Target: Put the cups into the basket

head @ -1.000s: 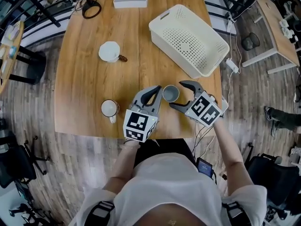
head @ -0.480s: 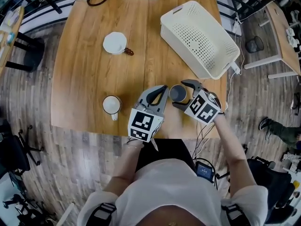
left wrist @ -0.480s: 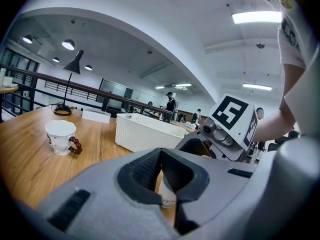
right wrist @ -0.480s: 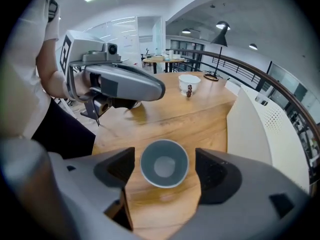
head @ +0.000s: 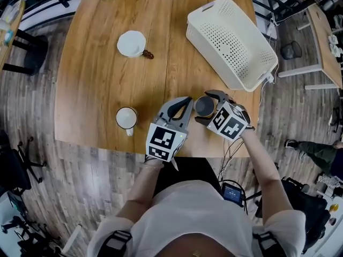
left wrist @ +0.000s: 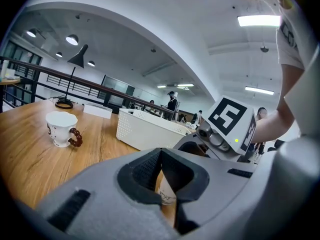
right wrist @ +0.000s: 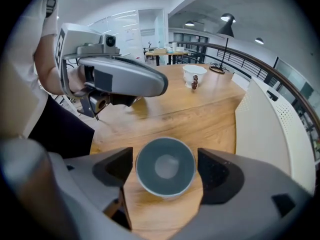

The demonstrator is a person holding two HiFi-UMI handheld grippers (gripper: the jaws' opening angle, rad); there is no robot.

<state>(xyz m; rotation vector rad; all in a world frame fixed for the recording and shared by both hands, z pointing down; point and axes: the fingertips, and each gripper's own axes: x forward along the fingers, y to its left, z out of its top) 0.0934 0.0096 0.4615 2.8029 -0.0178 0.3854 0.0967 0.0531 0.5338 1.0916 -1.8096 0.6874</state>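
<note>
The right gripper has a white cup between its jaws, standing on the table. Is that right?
Not quite: it is a grey cup, not a white one, between the jaws of the right gripper. The right gripper view shows it standing on the table, with the jaws apart on either side.

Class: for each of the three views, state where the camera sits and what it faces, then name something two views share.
Head view: on the person's head, looking down at the table; arms, left gripper and right gripper show.
Left gripper view: on that gripper, facing the basket; right gripper shows.
Right gripper view: over the grey cup between its fingers; left gripper shows.
Shared: the white mug.
</note>
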